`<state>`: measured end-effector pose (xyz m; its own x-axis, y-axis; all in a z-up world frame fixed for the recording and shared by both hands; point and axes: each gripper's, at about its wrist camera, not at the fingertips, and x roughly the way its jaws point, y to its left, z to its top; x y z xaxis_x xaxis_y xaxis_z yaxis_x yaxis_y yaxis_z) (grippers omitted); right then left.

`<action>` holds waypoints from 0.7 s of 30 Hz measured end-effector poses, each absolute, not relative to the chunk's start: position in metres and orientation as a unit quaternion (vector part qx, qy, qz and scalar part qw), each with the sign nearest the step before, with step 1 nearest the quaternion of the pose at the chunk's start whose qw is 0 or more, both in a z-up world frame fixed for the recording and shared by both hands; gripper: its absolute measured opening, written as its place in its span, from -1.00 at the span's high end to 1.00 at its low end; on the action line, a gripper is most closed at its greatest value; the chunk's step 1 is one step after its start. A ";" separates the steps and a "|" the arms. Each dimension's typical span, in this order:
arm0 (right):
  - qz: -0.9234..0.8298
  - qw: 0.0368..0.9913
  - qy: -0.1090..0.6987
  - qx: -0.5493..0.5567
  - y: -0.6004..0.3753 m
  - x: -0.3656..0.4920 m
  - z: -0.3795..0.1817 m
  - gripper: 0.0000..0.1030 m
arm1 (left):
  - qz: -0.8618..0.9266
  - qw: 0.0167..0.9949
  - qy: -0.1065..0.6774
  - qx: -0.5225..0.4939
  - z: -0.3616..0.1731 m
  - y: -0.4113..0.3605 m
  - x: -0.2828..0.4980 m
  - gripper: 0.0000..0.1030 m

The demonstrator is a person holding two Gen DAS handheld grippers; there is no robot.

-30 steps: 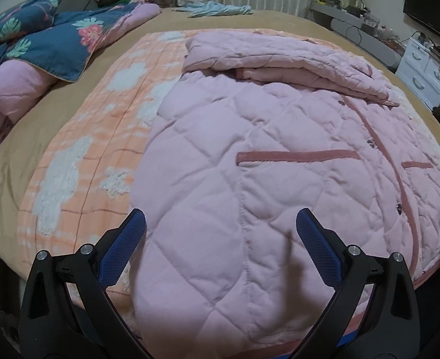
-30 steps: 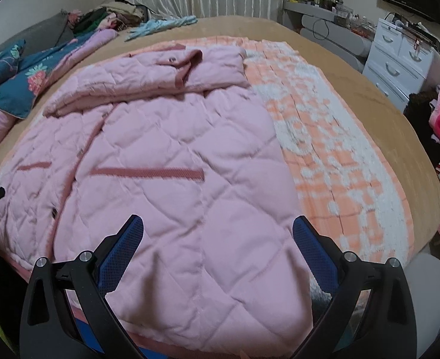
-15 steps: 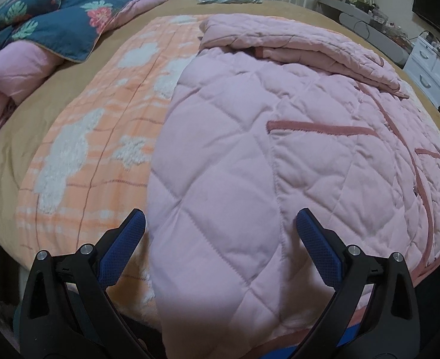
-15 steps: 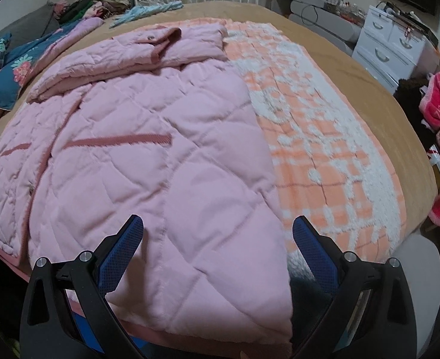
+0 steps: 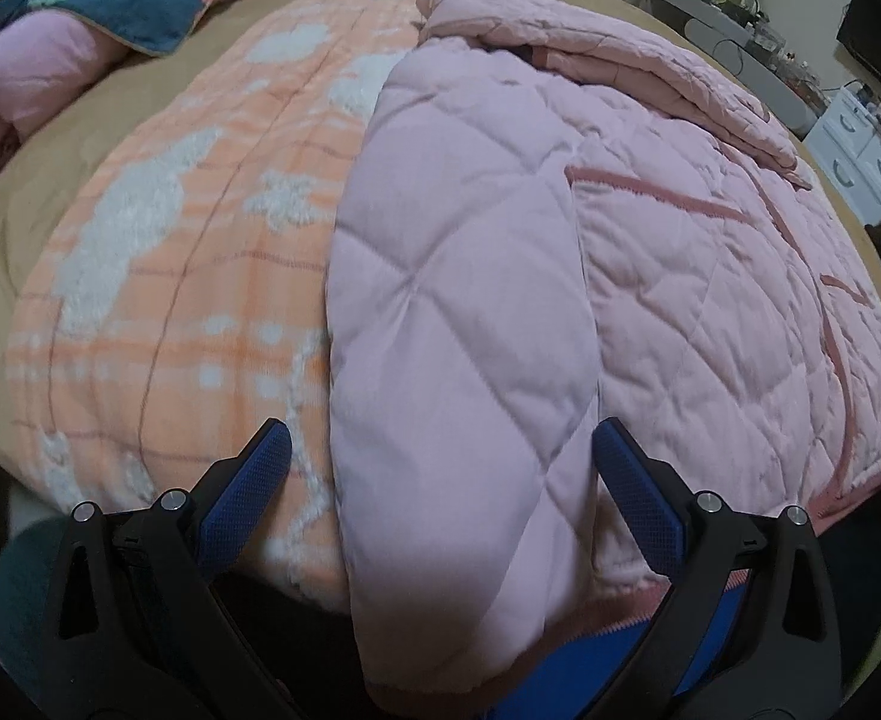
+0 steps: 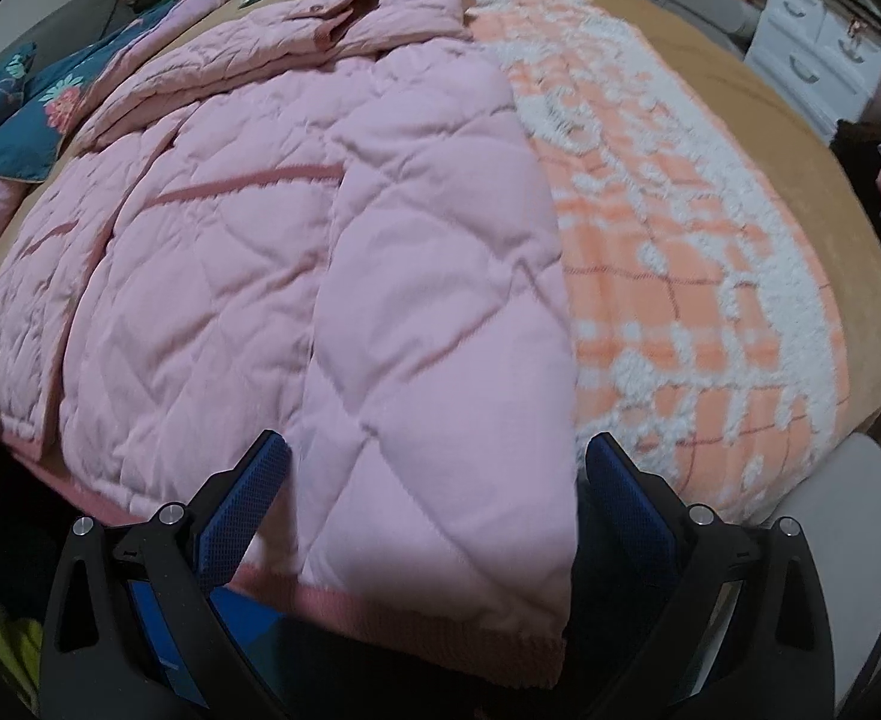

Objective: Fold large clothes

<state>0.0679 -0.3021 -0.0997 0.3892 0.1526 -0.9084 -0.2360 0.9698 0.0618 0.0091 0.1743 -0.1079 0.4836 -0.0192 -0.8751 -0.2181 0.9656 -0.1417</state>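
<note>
Bedroom setting: a bed [image 5: 32, 222] with a tan cover carries an orange-and-white checked blanket [image 5: 170, 276], and on that blanket lies the pink quilted jacket [image 5: 710, 300]. Jacket appearance: pale pink, diamond-stitched padding, darker pink trim along the hem, the front placket and 2 slanted pocket openings; both side panels are folded inward over the body, and the sleeves lie folded across the far, collar end. Orientation: the long axis runs from the hem at the near bed edge toward the collar at the far side. Left gripper [image 5: 440, 462]: jaws spread wide, straddling the near-left folded hem corner, holding nothing. Right gripper [image 6: 439, 468]: jaws likewise released, straddling the near-right hem corner [image 6: 500, 570]. A white drawer unit [image 6: 818, 48] stands beyond the bed.
</note>
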 end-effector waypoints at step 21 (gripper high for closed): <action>0.201 0.836 0.510 -0.008 -0.295 0.051 -0.092 0.38 | 0.007 0.851 0.507 -0.137 -0.112 0.149 -0.007 -0.79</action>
<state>0.0514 -0.2952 -0.0916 0.3989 0.3288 -0.8560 -0.3445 0.9189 0.1924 -0.0067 0.1494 -0.1119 0.4866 -0.1263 -0.8644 -0.1510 0.9624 -0.2257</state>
